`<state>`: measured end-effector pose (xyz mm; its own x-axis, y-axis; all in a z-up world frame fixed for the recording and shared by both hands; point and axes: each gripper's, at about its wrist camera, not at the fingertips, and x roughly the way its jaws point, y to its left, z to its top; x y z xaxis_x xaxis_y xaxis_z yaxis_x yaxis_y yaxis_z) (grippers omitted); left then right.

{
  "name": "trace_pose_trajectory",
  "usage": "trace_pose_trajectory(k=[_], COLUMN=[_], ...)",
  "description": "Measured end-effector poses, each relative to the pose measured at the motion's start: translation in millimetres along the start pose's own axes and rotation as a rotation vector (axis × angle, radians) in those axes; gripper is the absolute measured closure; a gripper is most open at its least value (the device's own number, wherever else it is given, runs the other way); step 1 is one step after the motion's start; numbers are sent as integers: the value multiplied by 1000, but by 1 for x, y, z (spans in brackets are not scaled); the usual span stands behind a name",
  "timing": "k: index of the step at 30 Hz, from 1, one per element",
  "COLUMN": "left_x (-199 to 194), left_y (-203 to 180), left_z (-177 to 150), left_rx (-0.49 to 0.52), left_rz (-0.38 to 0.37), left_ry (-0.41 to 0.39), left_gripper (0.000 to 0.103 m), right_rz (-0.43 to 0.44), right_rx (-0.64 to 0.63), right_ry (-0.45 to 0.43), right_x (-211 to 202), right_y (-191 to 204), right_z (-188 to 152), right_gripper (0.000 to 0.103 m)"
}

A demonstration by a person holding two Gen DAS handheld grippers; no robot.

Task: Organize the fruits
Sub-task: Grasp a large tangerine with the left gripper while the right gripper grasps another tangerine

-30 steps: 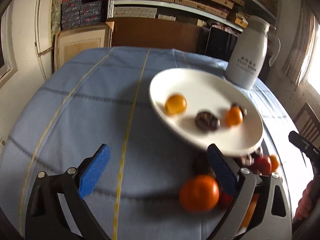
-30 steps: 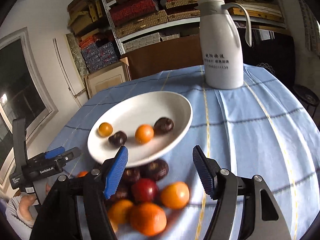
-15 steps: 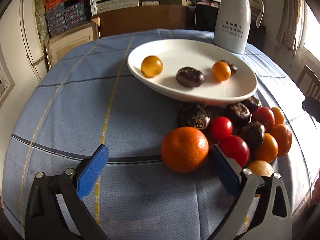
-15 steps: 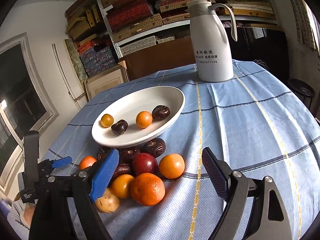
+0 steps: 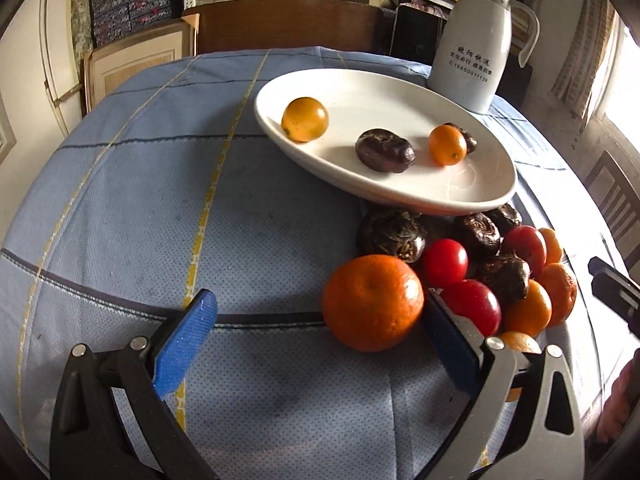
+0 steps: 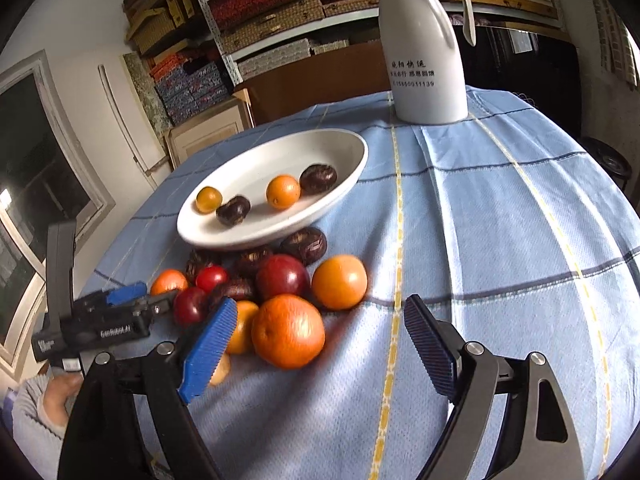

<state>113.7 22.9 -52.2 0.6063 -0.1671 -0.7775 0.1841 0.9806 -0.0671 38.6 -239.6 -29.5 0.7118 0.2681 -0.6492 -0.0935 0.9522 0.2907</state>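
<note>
Nearest the left tool (image 5: 316, 344), whose blue pads stand wide apart and hold nothing, sits a large orange (image 5: 373, 303), just ahead and toward its right pad; the right tool (image 6: 316, 344) is likewise spread wide and empty, with another big orange (image 6: 288, 331) just ahead of its left pad; beyond these the loose fruit pile (image 6: 256, 284) lies clustered on the blue checked surface (image 6: 500, 240), red plum-like fruits, small oranges and dark wrinkled brown ones touching one another, the farthest of them tucked against the near rim of the plate; farther ahead still, the white oval plate (image 5: 472, 196) carries only four pieces, two small orange fruits and two dark brown ones, well spaced; past the plate stands a white jug (image 6: 424, 60), beside the far rim from the left tool's view; judging by this, the sorting is at an early stage, with a few fruits placed and most of the heap still to be moved; the fruits look firm, round and glossy, likely to roll if nudged.
</note>
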Motion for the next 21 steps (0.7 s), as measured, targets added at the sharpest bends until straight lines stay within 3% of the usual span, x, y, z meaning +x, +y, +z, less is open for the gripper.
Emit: trace_pose_trajectory(k=[4, 10, 21], left_x=[-1, 1, -1], left_y=[-6, -2, -1], left_z=[0, 0, -2], left_rx=[30, -1, -23], left_rz=[18, -3, -50], left_ry=[-9, 7, -10], left_gripper=[5, 5, 6], right_rz=[-7, 6, 53], right_rx=[-63, -81, -64], right_ry=[25, 69, 125], right_x=[5, 13, 26], right_y=[12, 16, 17], right_z=[-5, -7, -6], right_gripper=[20, 42, 50])
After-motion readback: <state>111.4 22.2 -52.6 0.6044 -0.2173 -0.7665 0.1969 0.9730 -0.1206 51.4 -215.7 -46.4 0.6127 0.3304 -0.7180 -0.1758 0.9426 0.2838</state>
